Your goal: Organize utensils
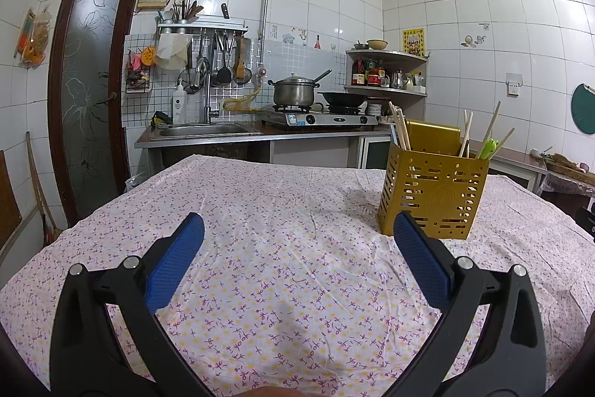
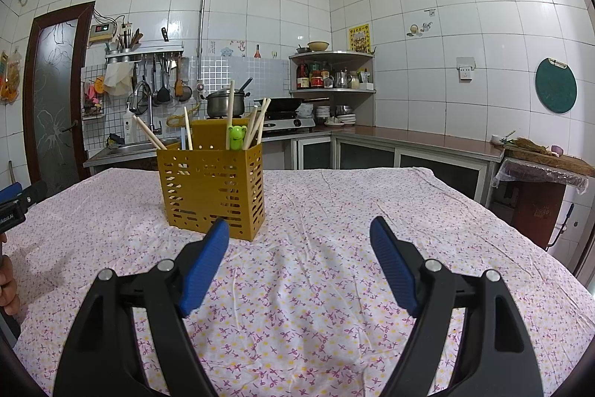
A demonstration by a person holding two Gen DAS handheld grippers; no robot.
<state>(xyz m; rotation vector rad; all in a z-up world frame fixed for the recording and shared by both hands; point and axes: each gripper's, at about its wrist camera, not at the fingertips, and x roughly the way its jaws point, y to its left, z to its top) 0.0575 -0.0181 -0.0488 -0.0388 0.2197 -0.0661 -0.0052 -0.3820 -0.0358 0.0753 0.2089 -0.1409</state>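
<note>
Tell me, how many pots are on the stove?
2 on the stove: the lidded steel pot at left, the black wok at right. None seems hidden.

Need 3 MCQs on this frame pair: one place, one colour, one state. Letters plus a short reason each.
1. Where does the utensil holder stand?
A. on the floral tablecloth
B. in the sink
C. on the corner shelf

2. What colour is the holder?
A. white
B. golden yellow
C. green

3. How do the right gripper and left gripper stand?
A. both shut on chopsticks
B. one holds the holder
C. both open, nothing between the fingers

Key:
1 A, its base rests on the cloth in both wrist views.
2 B, the slotted walls are golden yellow; only the frog-topped utensil inside is green.
3 C, the blue pads are spread apart over bare cloth; the chopsticks sit in the holder.
</note>
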